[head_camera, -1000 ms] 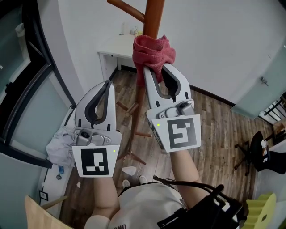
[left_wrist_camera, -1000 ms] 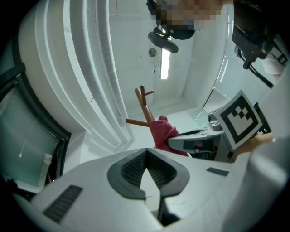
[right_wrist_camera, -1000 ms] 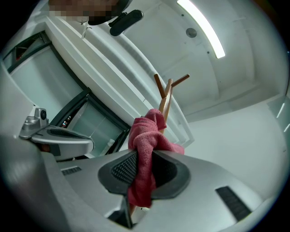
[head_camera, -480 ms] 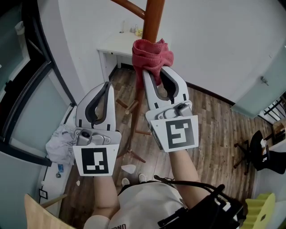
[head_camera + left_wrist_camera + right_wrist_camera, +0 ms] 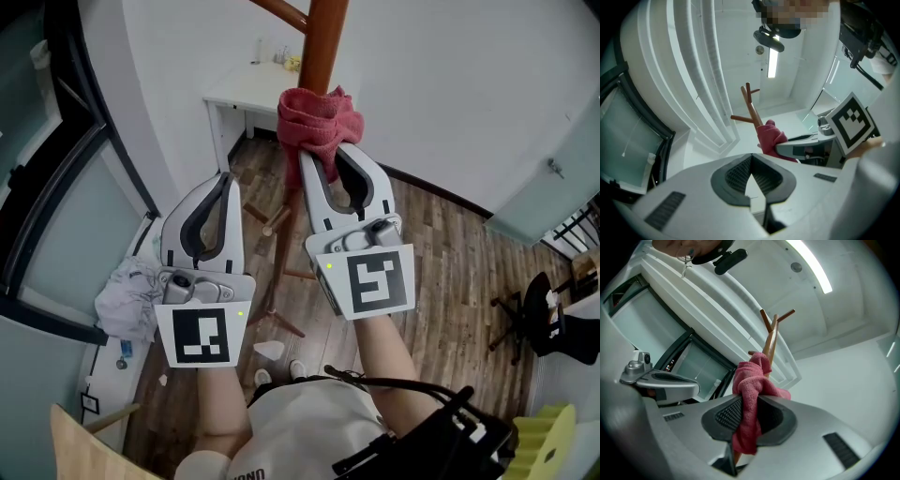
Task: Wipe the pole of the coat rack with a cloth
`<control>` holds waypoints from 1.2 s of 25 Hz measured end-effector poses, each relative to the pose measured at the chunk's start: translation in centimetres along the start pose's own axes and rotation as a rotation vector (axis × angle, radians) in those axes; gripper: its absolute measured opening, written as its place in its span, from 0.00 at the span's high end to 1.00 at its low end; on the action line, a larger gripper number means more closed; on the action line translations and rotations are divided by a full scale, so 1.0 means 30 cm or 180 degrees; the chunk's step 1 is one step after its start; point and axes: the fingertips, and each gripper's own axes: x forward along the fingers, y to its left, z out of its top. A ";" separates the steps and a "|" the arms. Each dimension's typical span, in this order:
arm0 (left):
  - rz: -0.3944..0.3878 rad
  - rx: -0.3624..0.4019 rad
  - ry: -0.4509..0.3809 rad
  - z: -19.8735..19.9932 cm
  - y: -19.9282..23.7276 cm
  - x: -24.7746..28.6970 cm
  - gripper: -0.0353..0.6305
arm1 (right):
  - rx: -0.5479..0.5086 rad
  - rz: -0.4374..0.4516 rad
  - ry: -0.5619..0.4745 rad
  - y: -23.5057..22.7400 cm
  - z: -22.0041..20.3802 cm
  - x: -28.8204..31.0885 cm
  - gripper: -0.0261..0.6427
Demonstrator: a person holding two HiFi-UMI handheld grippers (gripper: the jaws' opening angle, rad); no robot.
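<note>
The coat rack's brown wooden pole [image 5: 323, 42] rises through the top middle of the head view. A red cloth [image 5: 317, 120] is bunched against the pole, and my right gripper [image 5: 323, 157] is shut on it. In the right gripper view the cloth [image 5: 752, 380] hangs down between the pads, with the pole [image 5: 771, 341] and its pegs behind it. My left gripper [image 5: 223, 183] is held to the left of the pole, shut and holding nothing. The left gripper view has its jaws [image 5: 750, 157] meeting, with the cloth [image 5: 771, 136] and pole [image 5: 751, 105] beyond them.
The rack's base legs [image 5: 281, 323] spread over the wood floor below. A white desk [image 5: 239, 94] stands against the far wall. A crumpled white bundle [image 5: 127, 300] lies by the glass door at the left. A black chair [image 5: 548, 319] is at the right.
My right gripper has slid the red cloth a little way down the pole. The left gripper has hardly moved.
</note>
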 end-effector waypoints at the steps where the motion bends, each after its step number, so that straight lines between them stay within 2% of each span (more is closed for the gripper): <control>1: 0.0000 -0.0004 -0.0003 -0.001 0.000 0.000 0.93 | 0.0001 0.0002 0.0005 0.001 -0.003 -0.001 0.84; 30: 0.0014 -0.0095 0.0078 -0.045 -0.003 -0.019 0.93 | 0.0017 0.0025 0.0208 0.031 -0.094 -0.038 0.84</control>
